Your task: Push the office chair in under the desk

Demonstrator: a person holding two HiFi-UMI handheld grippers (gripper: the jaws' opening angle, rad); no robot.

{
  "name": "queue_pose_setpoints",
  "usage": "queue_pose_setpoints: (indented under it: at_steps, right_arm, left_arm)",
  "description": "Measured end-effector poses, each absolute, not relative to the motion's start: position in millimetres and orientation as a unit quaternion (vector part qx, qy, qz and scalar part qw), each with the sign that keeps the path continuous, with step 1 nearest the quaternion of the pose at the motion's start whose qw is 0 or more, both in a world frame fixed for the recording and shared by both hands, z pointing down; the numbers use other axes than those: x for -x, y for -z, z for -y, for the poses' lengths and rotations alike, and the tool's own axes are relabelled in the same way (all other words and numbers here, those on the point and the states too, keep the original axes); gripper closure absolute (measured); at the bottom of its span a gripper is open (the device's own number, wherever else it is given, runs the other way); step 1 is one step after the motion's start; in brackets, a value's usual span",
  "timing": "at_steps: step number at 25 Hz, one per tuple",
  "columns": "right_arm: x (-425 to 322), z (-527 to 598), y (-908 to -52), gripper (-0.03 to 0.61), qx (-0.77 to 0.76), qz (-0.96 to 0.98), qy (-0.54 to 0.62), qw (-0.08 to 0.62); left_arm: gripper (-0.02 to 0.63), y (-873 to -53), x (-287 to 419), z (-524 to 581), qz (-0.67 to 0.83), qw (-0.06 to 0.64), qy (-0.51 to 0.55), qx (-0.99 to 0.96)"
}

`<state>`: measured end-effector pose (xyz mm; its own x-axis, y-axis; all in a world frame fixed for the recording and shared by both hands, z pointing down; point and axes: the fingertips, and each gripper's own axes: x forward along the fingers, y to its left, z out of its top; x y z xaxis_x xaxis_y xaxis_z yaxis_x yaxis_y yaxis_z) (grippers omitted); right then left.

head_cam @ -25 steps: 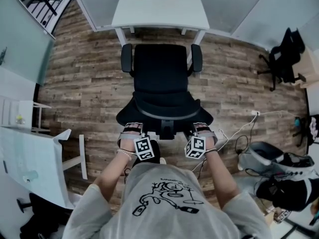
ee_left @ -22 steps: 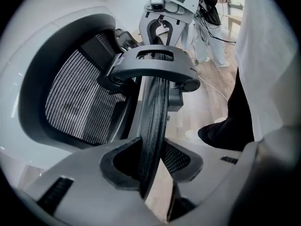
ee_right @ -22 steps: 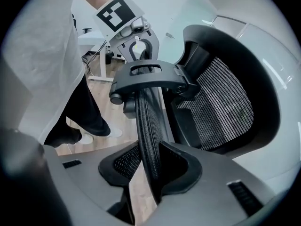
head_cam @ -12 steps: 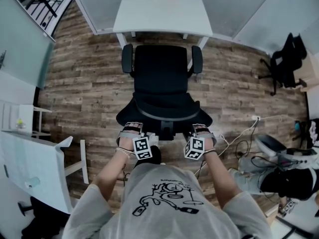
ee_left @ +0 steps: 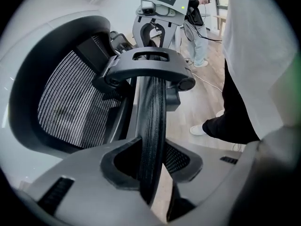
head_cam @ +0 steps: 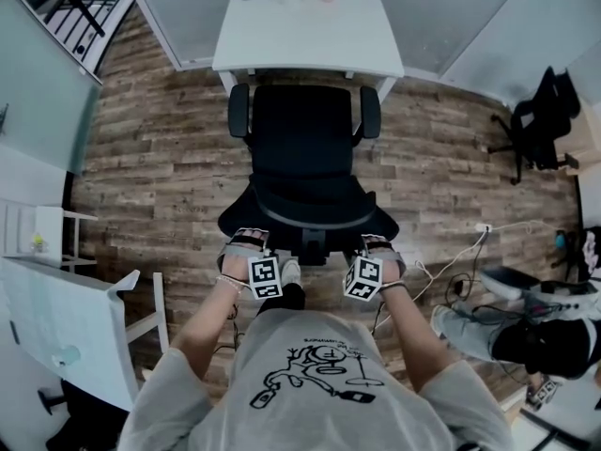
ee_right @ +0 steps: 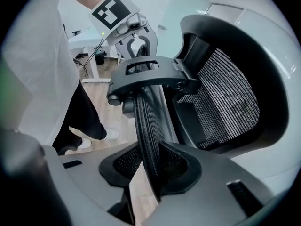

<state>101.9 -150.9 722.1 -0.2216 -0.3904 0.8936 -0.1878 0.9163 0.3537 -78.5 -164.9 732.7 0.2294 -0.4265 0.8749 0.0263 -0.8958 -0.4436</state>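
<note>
At 6 o'clock in the head view, the person [head_cam: 315, 383] in a grey printed shirt is reaching both arms forward. Just beyond, the left gripper [head_cam: 246, 242] at 7 o'clock and the right gripper [head_cam: 380, 244] at 5 o'clock are sitting on the top rim of the chair [head_cam: 305, 148] back, one to each side of its middle post.

In the left gripper view, the left gripper [ee_left: 150, 161] is clamping its jaws on the rim [ee_left: 151, 117], which is running upright between them with both pads pressing on it. In the right gripper view, the right gripper [ee_right: 153, 166] is gripping the same rim [ee_right: 148, 126] likewise, with the mesh back spreading out toward 3 o'clock.

The black chair is filling the centre of the head view, facing 12 o'clock. Its two armrests [head_cam: 239, 111] are lying just inside the desk legs, and the seat front is reaching the near edge of the desk [head_cam: 305, 31], while the seat and back are standing out over the plank floor [head_cam: 160, 158].

The white desk is standing at 12 o'clock against the wall. A second white desk [head_cam: 66, 327] is showing at 8 o'clock, a cable [head_cam: 451, 252] is trailing at 4 o'clock, and another black chair [head_cam: 540, 111] is standing at 2 o'clock.
</note>
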Motion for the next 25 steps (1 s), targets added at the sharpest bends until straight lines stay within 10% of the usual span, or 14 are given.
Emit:
queue_pose_setpoints:
  at_steps: [25]
  right_arm:
    - [-88,244,-720,0.445,-0.194,0.777,0.112,0.588]
  left_arm:
    - [0.488,-732,91,265,-0.142,0.18,0.603,0.764]
